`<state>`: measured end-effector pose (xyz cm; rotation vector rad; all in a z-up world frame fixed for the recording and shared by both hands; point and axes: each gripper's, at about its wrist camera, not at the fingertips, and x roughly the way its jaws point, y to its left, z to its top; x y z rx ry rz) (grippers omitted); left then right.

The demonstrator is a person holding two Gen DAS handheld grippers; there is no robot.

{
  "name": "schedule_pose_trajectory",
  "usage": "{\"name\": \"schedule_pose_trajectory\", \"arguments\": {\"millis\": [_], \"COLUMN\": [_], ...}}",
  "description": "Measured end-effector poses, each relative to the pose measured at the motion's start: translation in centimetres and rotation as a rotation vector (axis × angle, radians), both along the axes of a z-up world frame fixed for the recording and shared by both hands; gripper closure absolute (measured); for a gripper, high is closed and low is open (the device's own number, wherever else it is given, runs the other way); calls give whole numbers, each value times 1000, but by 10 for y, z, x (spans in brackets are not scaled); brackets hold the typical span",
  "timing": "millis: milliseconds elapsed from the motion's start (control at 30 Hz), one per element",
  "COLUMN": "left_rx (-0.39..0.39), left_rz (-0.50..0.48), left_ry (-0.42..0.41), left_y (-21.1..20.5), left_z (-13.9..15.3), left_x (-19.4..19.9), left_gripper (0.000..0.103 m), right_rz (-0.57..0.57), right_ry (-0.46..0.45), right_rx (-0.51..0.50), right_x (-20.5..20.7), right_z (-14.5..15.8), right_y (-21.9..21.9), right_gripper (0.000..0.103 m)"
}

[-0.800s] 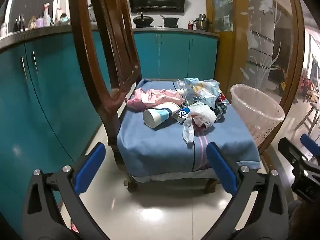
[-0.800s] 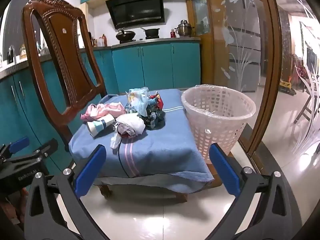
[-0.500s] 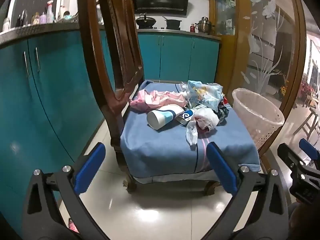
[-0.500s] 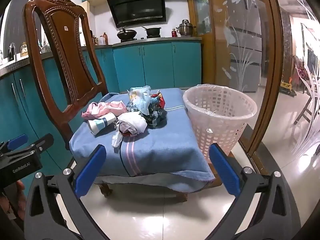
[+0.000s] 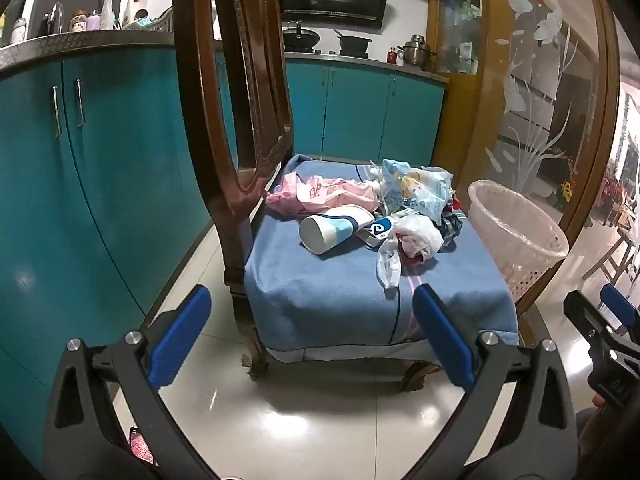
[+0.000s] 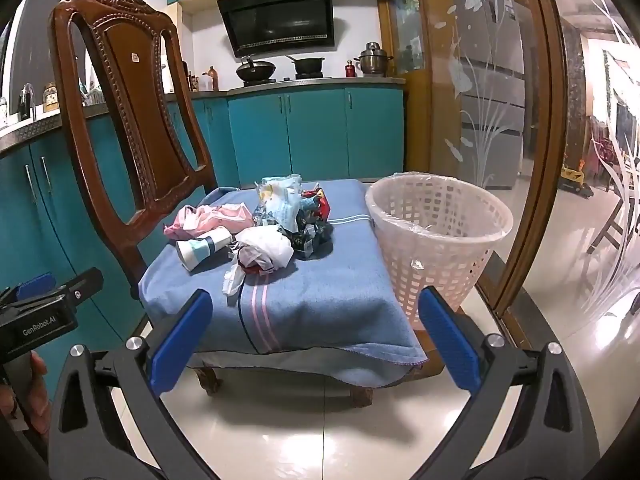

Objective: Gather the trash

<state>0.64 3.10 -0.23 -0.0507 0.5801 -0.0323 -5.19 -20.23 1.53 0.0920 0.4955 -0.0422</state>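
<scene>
Nearest, both grippers stood with their blue pads spread as wide as they go, and nothing lay between them. From its own camera the left gripper (image 5: pixel 312 340) hung over the shiny floor (image 5: pixel 304 416), short of the chair, touching nothing. Likewise the right gripper (image 6: pixel 316 340) held nothing and touched nothing; its pads framed the front hem of the blue cloth (image 6: pixel 320 304) without reaching it. A hand (image 6: pixel 34 396) showed at the lower left edge of the right view, under the other tool's black body.

Further on, the cloth covered the seat of a carved wooden chair (image 6: pixel 132 120), and the trash sat in a heap on its far half. Closest to the grippers lay a crumpled white bag (image 5: pixel 412 240) (something red showed inside it). Just left of it a white and blue cup (image 5: pixel 332 230) lay on its side, mouth toward the cameras. Behind the cup was a pink wrapper (image 5: pixel 320 196), and beside that a pale blue printed bag (image 5: pixel 416 186) and some dark crumpled wrappers (image 6: pixel 312 228).

To the right of the chair, just beside the seat, stood a white lattice bin (image 6: pixel 436 236) with a clear liner. Behind everything ran teal cabinets (image 6: pixel 316 132), with pots on the counter.
</scene>
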Motion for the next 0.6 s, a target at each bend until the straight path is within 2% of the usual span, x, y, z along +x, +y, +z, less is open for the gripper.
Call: {"name": "schedule_pose_trajectory", "arguments": {"millis": [600], "left_rx": [10], "left_rz": [-3], "left_ry": [2], "left_y": [0], "left_z": [-3], "left_x": [0], "left_gripper": [3], "right_rz": [8], "right_ry": [-3], "right_rx": [-6], "right_x": [-2], "right_z": [2], "right_y": [1], "right_gripper": [3]}}
